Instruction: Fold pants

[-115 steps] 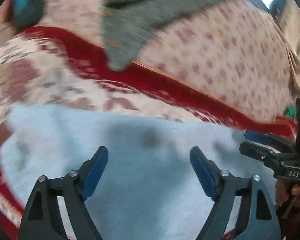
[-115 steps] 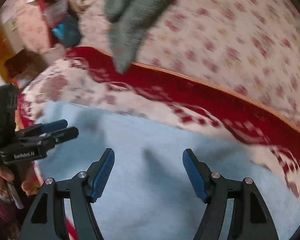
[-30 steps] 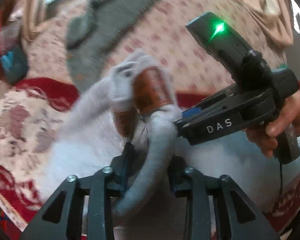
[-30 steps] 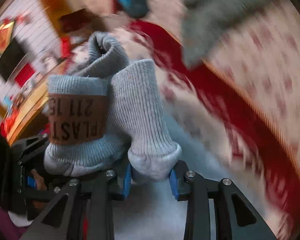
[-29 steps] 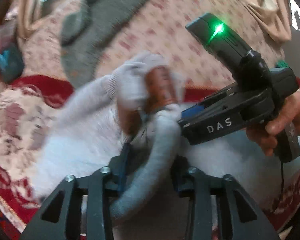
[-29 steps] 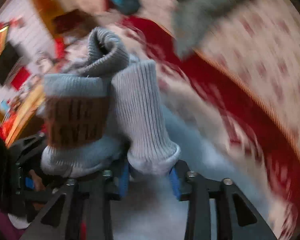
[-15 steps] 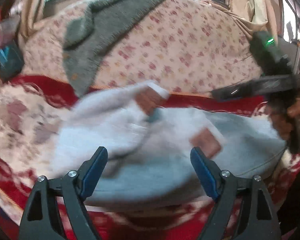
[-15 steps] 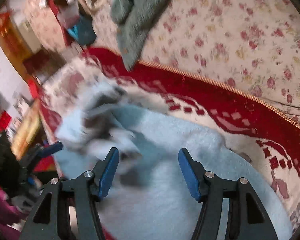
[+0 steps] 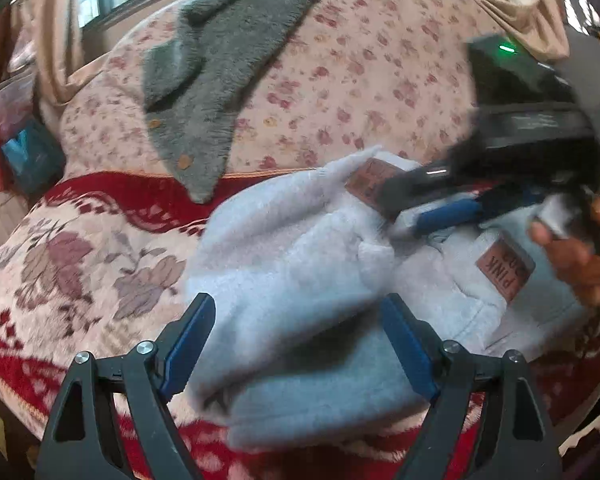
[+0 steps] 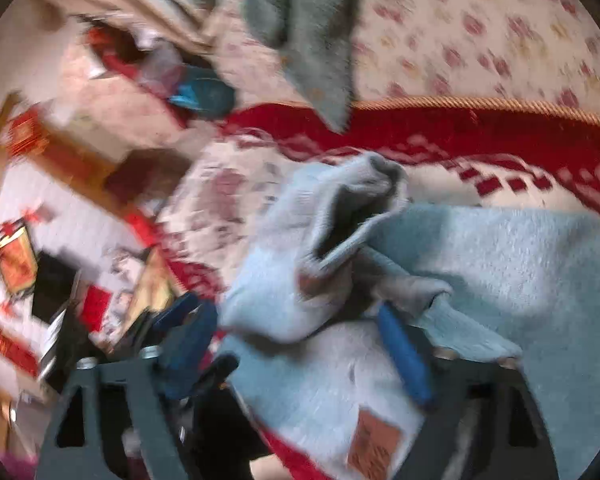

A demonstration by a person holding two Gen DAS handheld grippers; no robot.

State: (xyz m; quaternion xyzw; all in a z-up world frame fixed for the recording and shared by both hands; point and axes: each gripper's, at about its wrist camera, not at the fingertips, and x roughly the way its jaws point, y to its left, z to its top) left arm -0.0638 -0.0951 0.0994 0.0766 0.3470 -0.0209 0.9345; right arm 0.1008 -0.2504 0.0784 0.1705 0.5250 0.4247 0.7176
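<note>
Light blue-grey fleece pants (image 9: 300, 280) lie bunched in a folded heap on the red-and-cream blanket, with two brown patches (image 9: 504, 268) showing. My left gripper (image 9: 298, 344) is open just in front of the heap, and nothing is pinched in it. My right gripper (image 10: 296, 350) is low over the pants with its jaws opening. Cloth lies loosely between its fingers and over the right finger (image 10: 404, 360), and the pads do not press on it. The left wrist view shows its blurred blue finger (image 9: 444, 214) over the heap's far right, held by a hand (image 9: 572, 256).
A grey fuzzy garment (image 9: 220, 60) with buttons hangs over the floral sofa back (image 9: 380, 80). The patterned blanket (image 9: 80, 260) spreads to the left of the pants. A blue bundle (image 9: 24, 152) sits at the far left. The seat's edge and a cluttered floor lie at left (image 10: 40, 260).
A second ago both grippers were shut on the raised pants cuffs. Both have opened, and the pants have dropped into a heap on the blanket. The right gripper has rolled and come in over the heap.
</note>
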